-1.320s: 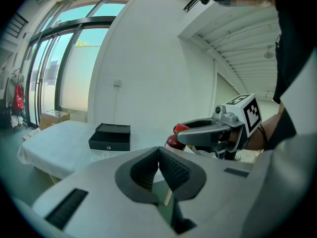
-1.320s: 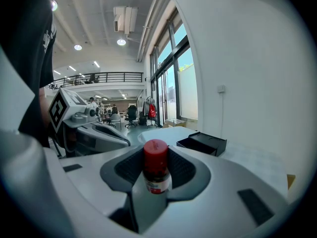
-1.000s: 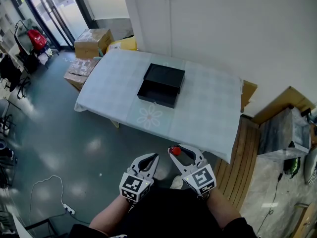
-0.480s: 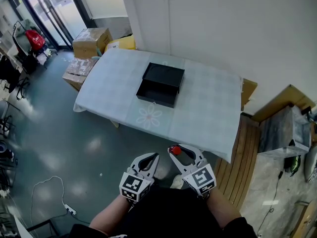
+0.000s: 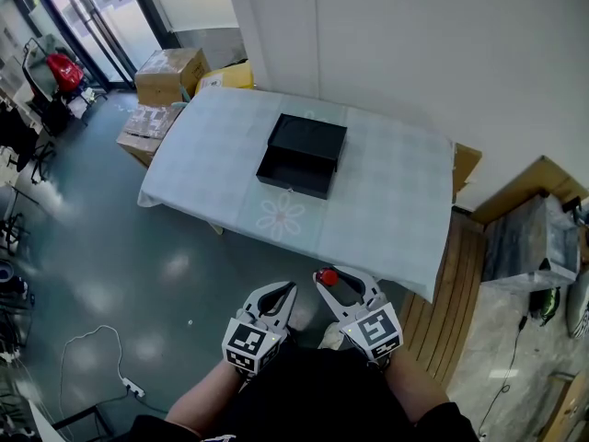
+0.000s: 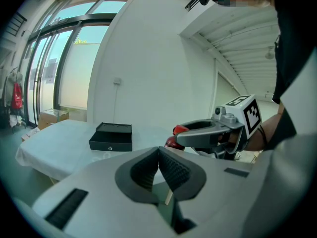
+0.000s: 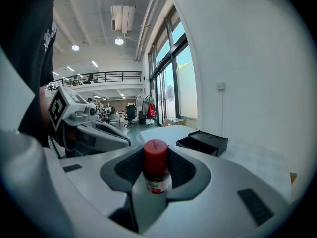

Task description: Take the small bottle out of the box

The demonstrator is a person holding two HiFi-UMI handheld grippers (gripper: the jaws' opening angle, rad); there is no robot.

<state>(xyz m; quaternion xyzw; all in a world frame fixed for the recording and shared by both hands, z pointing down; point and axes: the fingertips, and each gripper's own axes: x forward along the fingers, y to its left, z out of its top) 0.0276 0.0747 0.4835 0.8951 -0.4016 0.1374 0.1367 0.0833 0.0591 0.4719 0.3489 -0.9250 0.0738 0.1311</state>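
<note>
Standing apart: one bottle (image 7: 155, 165), one box (image 5: 302, 156)

A white plaster wall (image 5: 414, 53) fills the upper right. Tall dark-framed glass doors (image 5: 92, 12) brighten the upper left, above brown cardboard boxes (image 5: 170, 74), a glossy grey floor (image 5: 101, 265) and a pale cloth-covered table (image 5: 396, 201) at centre.

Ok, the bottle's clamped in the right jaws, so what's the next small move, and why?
Probably step forward and set the small bottle upright on bare table beside the black box. The right gripper grips it in mid-air, short of the table's near edge, the box lies open, and the left gripper is shut on nothing.
</note>
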